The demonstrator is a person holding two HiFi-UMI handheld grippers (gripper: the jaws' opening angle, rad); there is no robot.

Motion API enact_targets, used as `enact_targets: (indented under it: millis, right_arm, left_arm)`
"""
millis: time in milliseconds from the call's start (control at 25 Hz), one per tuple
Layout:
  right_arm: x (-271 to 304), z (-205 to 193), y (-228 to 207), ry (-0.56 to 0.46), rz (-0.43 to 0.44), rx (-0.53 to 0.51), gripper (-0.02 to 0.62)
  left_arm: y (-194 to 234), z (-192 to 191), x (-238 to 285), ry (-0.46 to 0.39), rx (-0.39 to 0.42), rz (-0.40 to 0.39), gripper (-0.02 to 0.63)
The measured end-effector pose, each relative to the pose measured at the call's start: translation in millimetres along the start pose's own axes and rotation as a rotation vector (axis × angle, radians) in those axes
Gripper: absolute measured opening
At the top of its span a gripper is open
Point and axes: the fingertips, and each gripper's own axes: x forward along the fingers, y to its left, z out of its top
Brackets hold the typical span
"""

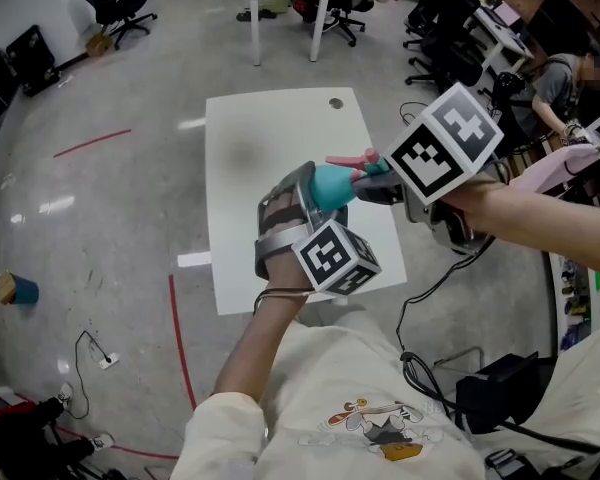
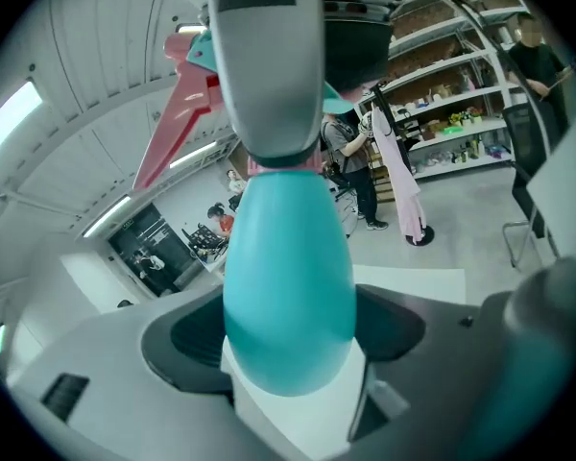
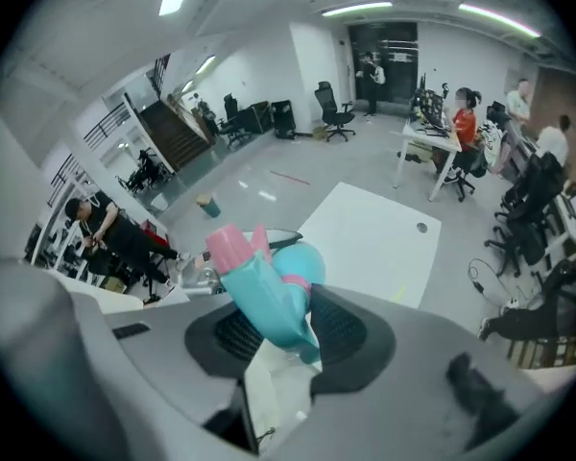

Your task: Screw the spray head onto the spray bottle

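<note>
– Logging grips first: do we have both parts held?
– We do. Our left gripper is clamped on the bottle round its belly, pads pressing on either side. Our right gripper is clamped on the spray head. Its jaws stand part-way apart with the head's teal body pinched between them, and the pink trigger sticks out past the tips.
– Where does the pair sit?
– In the air above the white table, touching nothing below. In the head view our two grippers meet nose to nose, bottle on the left and head on the right.
– Is the head on the bottle?
– We read it as seated. The pink collar lies right against the bottle's top in both gripper views, with no gap showing. How far the thread has run we cannot tell, because the collar hides it.
– So which step do we enter?
– Screwing, under way, we judge. It is neither the pick-up nor the set-down.
– What does the next move call for?
– We'd hold the bottle steady on the left and roll the right wrist about the neck's axis, with head and neck in line so the thread does not cross. If the wrist runs out of turn, we'd loosen the right jaws, roll back, re-grip and turn again.
– Risk?
– The bottle is smooth and rounded, so we expect it may twist in the left pads once the collar bites. We'd use a firm grip on the left and modest torque on the right.
</note>
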Motion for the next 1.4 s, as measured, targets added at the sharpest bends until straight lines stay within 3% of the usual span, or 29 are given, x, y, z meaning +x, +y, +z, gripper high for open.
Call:
enact_targets:
  millis: [160, 280, 440, 640, 760, 880, 1000, 1160, 1320, 1400]
  right_arm:
    - [4, -5, -3, -0.068, 0.022, 0.11, 0.129]
    - [4, -9, -5, -0.074, 0.031, 0.137, 0.129]
    - [2, -3, -2, -0.094, 0.031, 0.05, 0.129]
    - [8, -7, -10, -0.074, -0.034, -0.095, 0.129]
    - [15, -10, -24, -0.069, -0.064, -0.126, 0.129]
    - [29, -15, -42, -0.04, -0.092, -0.137, 0.129]
    - [61, -20, -63, 0.019, -0.138, -0.193, 0.129]
    - [127, -39, -93, 0.133, -0.153, -0.245, 0.129]
    - [194, -55, -107, 0.215, -0.119, -0.228, 0.129]
    - [224, -63, -111, 0.258, -0.101, -0.218, 0.129]
  left_arm:
    - [-5, -2, 2, 0.002, -0.011, 0.015, 0.385]
    - [-11, -2, 2, 0.007, -0.021, -0.012, 0.385]
    - [-12, -1, 1, -0.001, -0.047, -0.038, 0.385]
    - [-29, -3, 4, -0.069, -0.1, -0.134, 0.387]
    - [-42, -15, 4, -0.097, -0.141, -0.196, 0.4]
    - [-55, -48, 6, -0.06, -0.21, -0.239, 0.4]
    - [-46, -66, -9, -0.12, -0.327, -0.199, 0.397]
    - [-34, -70, -32, -0.232, -0.494, -0.127, 0.196]
    - [-35, -87, -32, -0.228, -0.608, -0.124, 0.01]
    - [-37, -94, -31, -0.218, -0.642, -0.144, 0.006]
